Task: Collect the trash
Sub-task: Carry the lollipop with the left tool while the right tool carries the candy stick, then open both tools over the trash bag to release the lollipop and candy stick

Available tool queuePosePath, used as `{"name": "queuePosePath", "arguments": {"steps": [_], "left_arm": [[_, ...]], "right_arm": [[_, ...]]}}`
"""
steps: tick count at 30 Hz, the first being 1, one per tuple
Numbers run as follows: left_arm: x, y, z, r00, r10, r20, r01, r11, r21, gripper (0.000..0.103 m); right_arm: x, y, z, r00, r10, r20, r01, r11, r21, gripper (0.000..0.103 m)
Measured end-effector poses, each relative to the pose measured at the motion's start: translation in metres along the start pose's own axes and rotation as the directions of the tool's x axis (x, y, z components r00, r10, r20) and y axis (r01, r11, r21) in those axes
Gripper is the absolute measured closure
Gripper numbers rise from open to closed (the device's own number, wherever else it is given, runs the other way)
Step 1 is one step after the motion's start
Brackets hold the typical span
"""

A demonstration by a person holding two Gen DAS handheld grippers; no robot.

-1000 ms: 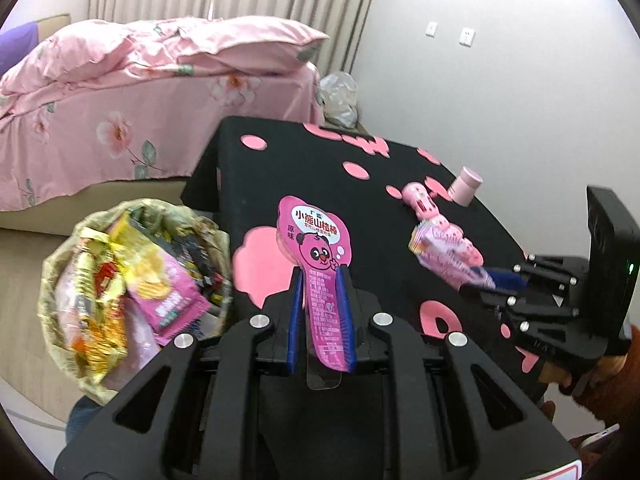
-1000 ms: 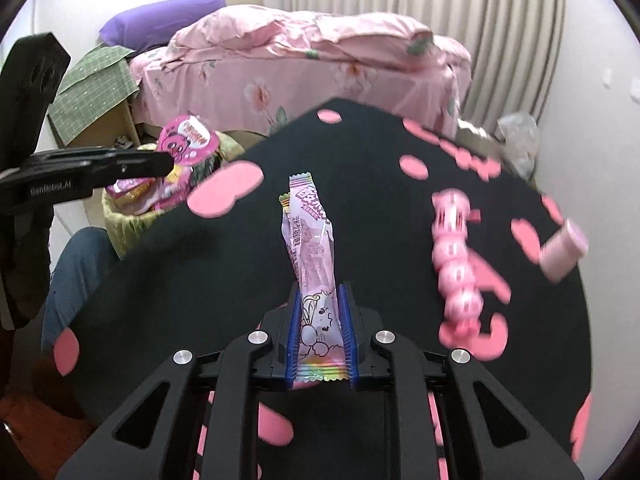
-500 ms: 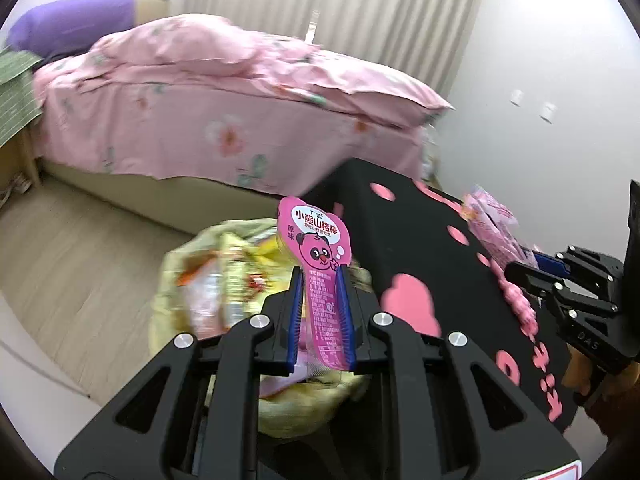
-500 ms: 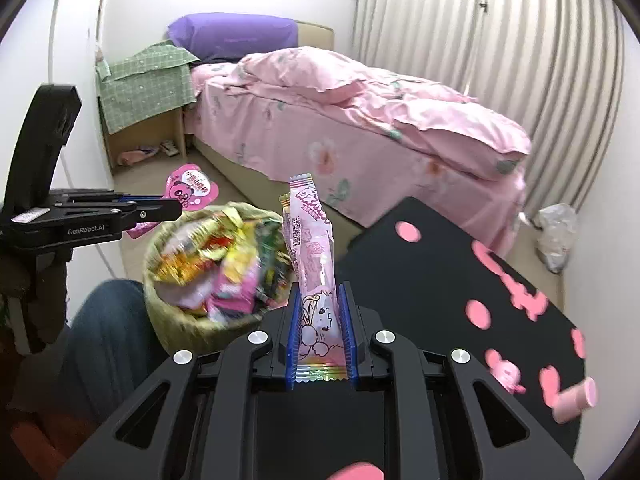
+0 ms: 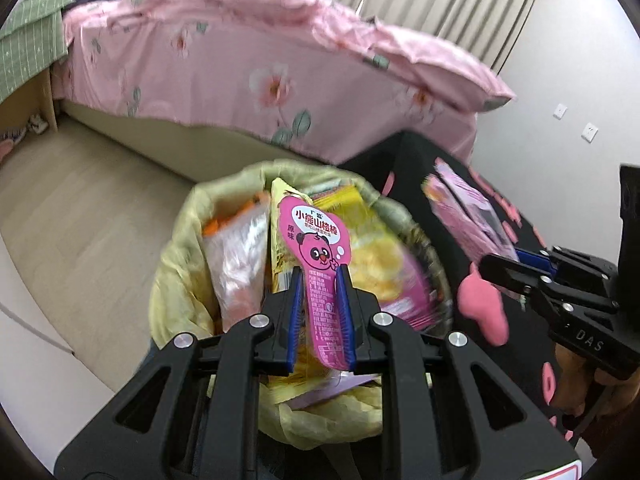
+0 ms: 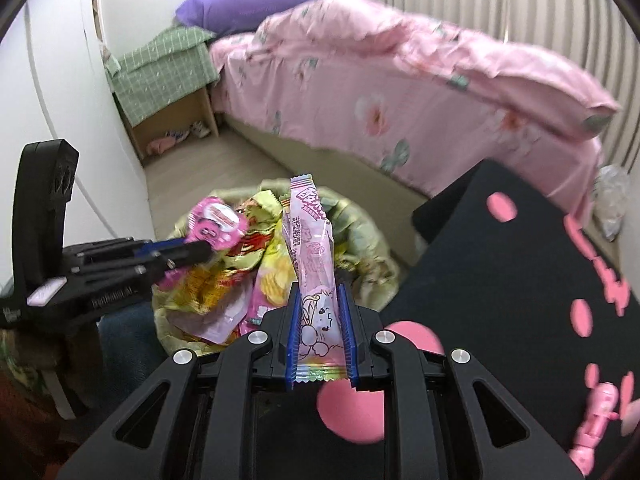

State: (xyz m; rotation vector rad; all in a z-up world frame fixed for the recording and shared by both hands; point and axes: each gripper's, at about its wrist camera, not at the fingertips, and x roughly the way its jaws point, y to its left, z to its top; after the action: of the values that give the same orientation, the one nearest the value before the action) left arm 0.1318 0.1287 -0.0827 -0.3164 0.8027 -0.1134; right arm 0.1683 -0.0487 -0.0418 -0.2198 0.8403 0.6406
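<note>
Step in hand: delivery of two wrappers to the trash bin (image 5: 188,248), a yellow-lined basket already heaped with snack packets, standing on the floor just beside the black tabletop (image 6: 500,280) with pink spots. Left tool (image 5: 316,280): clamped on a pink bear-print lollipop wrapper (image 5: 314,240), held directly above the bin's opening. Right tool (image 6: 318,300): clamped on a long pink candy wrapper (image 6: 312,240), its upper end over the bin's near rim, the tool itself at the tabletop edge beside the bin. Next move, by judgement: each tool parts its fingers over the bin, the right one first coming further over the opening so its wrapper falls inside and not onto the floor.
</note>
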Motion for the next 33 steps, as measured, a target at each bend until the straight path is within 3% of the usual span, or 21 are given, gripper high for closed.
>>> {"name": "queuePosePath", "arguments": {"steps": [5,8,23,28,30,33], "left_arm": [[0.016,0.011,-0.006,0.999,0.010,-0.037,-0.011,0.999,-0.030,0.087],[0.017,0.009,-0.008,0.999,-0.002,-0.033,0.001,1.000,-0.017,0.087],[0.004,0.012,-0.001,0.999,-0.043,-0.008,0.042,0.998,-0.039,0.087],[-0.010,0.013,0.009,0.998,-0.047,0.031,0.049,0.997,-0.063,0.066],[-0.016,0.013,0.014,0.998,-0.047,0.045,0.050,0.996,-0.077,0.059],[-0.028,0.011,0.021,0.997,-0.029,0.070,0.035,0.995,-0.088,0.052]], "right_arm": [[0.048,0.005,0.005,0.996,0.006,-0.090,-0.006,1.000,-0.009,0.085],[0.059,0.007,0.007,0.995,0.000,-0.102,-0.002,1.000,-0.020,0.085],[0.046,0.005,0.007,0.997,0.019,-0.068,-0.019,1.000,-0.002,0.085],[0.039,0.003,0.008,0.998,0.046,-0.052,-0.045,0.999,0.019,0.081],[0.035,0.003,0.006,0.997,0.062,-0.046,-0.061,0.998,0.027,0.068],[0.027,0.005,0.005,0.998,0.060,-0.034,-0.060,0.998,0.019,0.064]]}}
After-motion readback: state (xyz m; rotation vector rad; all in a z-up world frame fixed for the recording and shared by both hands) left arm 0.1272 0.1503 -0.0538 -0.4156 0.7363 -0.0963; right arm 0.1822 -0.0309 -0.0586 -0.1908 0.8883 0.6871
